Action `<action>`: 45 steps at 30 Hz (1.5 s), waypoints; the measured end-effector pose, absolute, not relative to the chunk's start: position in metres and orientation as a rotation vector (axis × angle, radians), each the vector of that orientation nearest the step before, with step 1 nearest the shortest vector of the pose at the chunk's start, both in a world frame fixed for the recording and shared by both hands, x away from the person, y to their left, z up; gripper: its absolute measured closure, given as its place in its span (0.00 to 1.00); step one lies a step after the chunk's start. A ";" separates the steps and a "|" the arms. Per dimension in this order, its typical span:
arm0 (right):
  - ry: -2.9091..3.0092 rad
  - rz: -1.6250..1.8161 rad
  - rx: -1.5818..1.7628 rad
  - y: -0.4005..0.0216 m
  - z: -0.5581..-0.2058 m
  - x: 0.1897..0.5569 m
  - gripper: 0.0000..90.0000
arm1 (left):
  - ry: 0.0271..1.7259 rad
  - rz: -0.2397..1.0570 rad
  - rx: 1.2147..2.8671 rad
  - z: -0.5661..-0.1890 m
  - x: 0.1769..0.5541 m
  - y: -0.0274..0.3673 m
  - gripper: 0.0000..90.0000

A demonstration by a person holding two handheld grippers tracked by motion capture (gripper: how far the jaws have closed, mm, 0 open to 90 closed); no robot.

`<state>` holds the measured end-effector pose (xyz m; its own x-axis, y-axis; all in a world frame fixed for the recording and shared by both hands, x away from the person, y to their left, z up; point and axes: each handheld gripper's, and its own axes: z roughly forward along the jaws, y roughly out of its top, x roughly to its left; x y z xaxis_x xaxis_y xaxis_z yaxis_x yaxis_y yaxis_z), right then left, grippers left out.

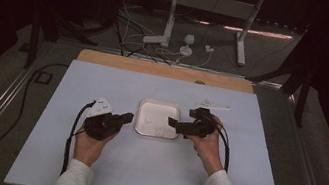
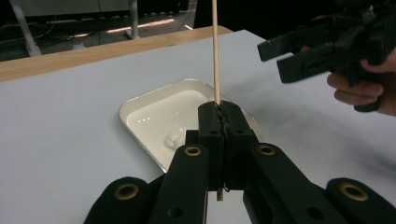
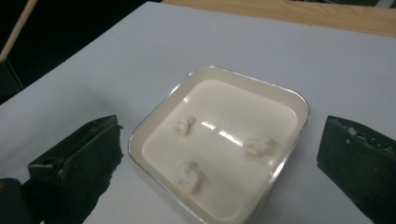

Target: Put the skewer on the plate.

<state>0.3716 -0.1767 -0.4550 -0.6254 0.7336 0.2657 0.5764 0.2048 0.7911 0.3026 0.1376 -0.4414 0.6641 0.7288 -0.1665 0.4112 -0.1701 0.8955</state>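
Sleeved forearms come in from the bottom edge of the high view, pale cuffs nearest me, each hand wrapped around its tool from below and behind. On my left side the left gripper [image 1: 124, 117] sits low over the pale surface [image 1: 89, 166], its nose angled up and inward toward the tray [image 1: 142, 128], and just short of the tray's left rim. Its jaws are pressed tight together on a thin wooden stick [image 2: 215, 51]; in the left gripper view the stick runs upright through the pinch, its long part rising past the top of the frame and a short stub poking out below.

My right gripper [image 1: 172, 123] is held by the right hand [image 1: 207, 143] on the other side of the tray, wrist bent inward so the nose points left at the tray's right rim. Its jaws stand wide apart with nothing between them; in the right gripper view they frame the tray from either side.

That tray is square, white inside with a shiny edge, lying flat near the middle of the surface between the two tools. Three small white lumps [image 3: 187, 175] rest on its floor, apart from one another. A cable [image 1: 73, 130] loops down from the left tool along the forearm.
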 end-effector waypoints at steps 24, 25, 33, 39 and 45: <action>2.223 1.408 1.249 -0.212 -0.458 0.346 0.00 | 0.970 0.344 1.784 -0.445 0.328 0.111 1.00; 2.216 1.411 1.248 -0.214 -0.458 0.345 0.00 | 0.973 0.345 1.785 -0.445 0.329 0.110 1.00; 2.197 1.397 1.232 -0.226 -0.463 0.335 0.00 | 0.992 0.350 1.791 -0.448 0.338 0.101 1.00; 2.167 1.428 1.235 -0.237 -0.466 0.327 0.00 | 1.003 0.356 1.795 -0.451 0.344 0.097 1.00; 2.148 1.455 1.231 -0.247 -0.468 0.317 0.00 | 1.006 0.364 1.806 -0.454 0.347 0.092 1.00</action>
